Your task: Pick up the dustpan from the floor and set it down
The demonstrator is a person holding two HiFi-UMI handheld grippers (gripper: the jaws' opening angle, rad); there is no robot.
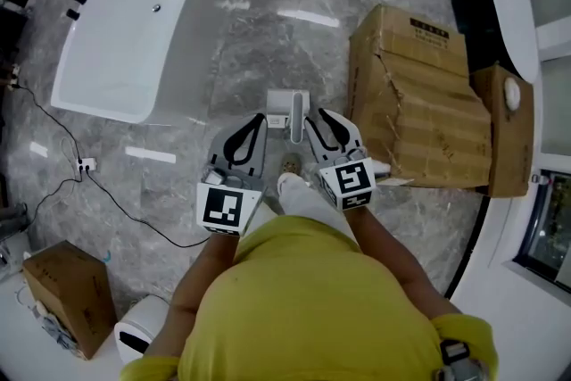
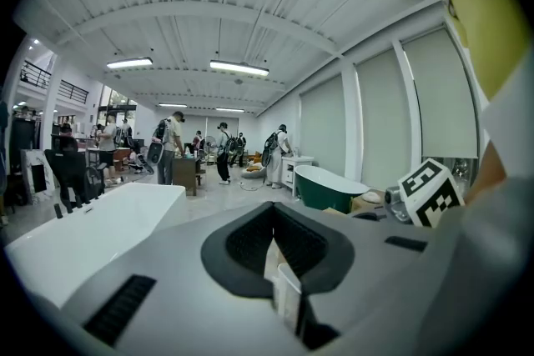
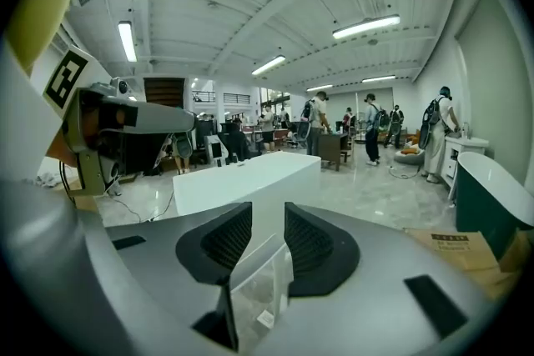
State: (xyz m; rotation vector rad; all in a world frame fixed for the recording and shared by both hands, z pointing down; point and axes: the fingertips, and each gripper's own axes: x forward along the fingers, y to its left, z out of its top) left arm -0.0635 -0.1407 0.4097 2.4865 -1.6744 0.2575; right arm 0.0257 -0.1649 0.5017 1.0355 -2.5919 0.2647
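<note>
In the head view the dustpan (image 1: 287, 107) is standing on the grey marble floor (image 1: 268, 13), just beyond the person's feet. The left gripper (image 1: 258, 119) and the right gripper (image 1: 318, 115) are hanging close on either side of it. Whether either tip is touching it is hard to tell, and its near end is lying hidden behind them. A white bathtub (image 1: 134, 22) is sitting at the far left and cardboard boxes (image 1: 419, 94) at the right. In the left gripper view the jaws are meeting at their tips with nothing gripped, and the dustpan is not showing at all. In the right gripper view the jaws are standing apart, with only the bathtub showing far beyond the gap. A clear plastic piece (image 3: 259, 288) low between them is probably part of the gripper. Judging by this, the grasp is not yet made. The open right gripper should be centring the dustpan's handle between its pads before closing, then lifting straight, clear of the boxes.
</note>
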